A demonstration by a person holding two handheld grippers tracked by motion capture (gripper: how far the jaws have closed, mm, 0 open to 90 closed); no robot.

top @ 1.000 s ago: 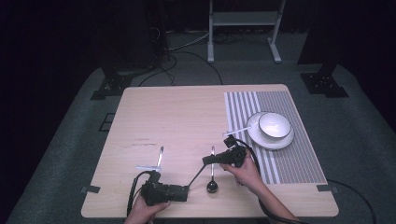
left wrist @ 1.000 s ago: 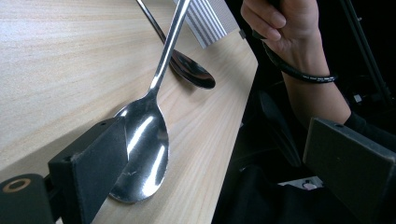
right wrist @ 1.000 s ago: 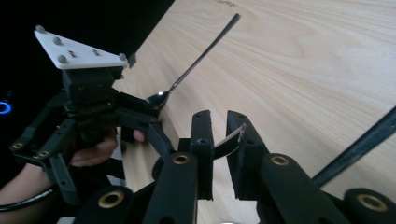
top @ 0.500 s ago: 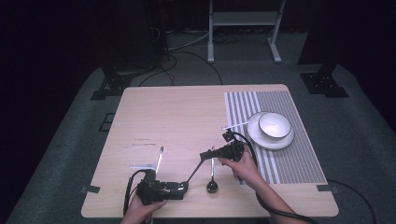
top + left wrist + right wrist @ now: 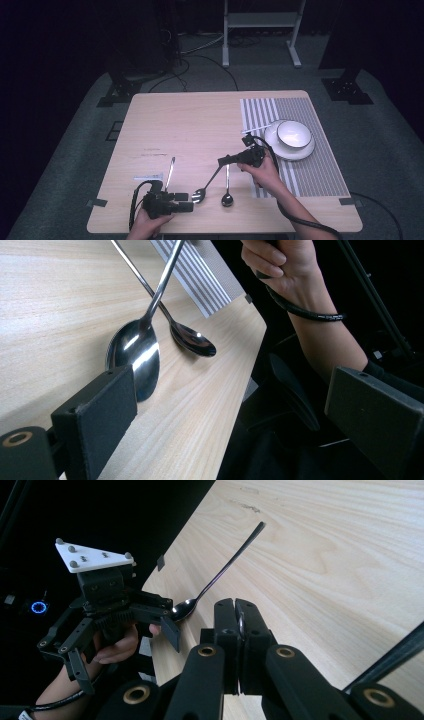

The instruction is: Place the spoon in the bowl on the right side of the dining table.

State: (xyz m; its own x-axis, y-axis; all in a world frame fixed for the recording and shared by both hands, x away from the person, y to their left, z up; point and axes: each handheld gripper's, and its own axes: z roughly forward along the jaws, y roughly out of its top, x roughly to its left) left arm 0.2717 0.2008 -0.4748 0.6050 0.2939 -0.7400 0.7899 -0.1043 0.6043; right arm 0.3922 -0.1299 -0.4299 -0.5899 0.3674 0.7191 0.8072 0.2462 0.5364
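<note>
The right gripper [image 5: 226, 160] has its jaws pressed together on the handle of a large spoon [image 5: 199, 195], a sliver of metal showing between the pads in the right gripper view. The handle slants down and to the left from the jaws, and the bowl rests on the wooden table [image 5: 200, 120] near its front edge. A second spoon [image 5: 227, 199] lies just right of it, its handle pointing away from the person; in the left gripper view the two handles cross. The right hand [image 5: 262, 171] holds the gripper over the left edge of a striped placemat [image 5: 310, 170], which carries a white bowl [image 5: 294, 134] on a plate [image 5: 300, 151] farther back.

The left gripper [image 5: 188, 202] sits low at the near edge, jaws wide apart with nothing between them, one pad close beside the large spoon's bowl; whether it touches is hard to judge. A third spoon [image 5: 170, 172] lies to its far side, next to a small white item [image 5: 148, 177].
</note>
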